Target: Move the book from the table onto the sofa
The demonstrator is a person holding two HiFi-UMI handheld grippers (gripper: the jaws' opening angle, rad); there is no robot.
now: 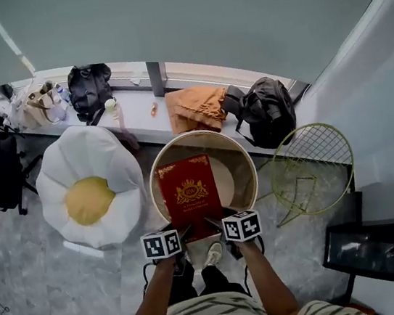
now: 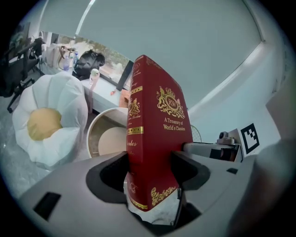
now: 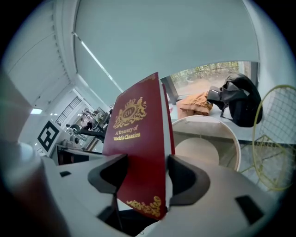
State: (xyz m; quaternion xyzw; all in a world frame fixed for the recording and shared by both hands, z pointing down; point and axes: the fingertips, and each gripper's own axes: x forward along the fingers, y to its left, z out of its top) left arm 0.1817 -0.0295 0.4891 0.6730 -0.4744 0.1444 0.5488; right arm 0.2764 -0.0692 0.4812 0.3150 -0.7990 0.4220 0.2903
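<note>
I hold a red hardback book with gold lettering above the round beige table. My left gripper is shut on its near left corner and my right gripper is shut on its near right corner. In the left gripper view the book stands upright between the jaws of the left gripper, spine toward the camera. The right gripper view shows the book clamped in the right gripper. The white flower-shaped sofa with a yellow centre sits left of the table.
A window bench at the back holds a dark bag, an orange cloth and a black backpack. A yellow wire chair stands right of the table. A black box sits at lower right.
</note>
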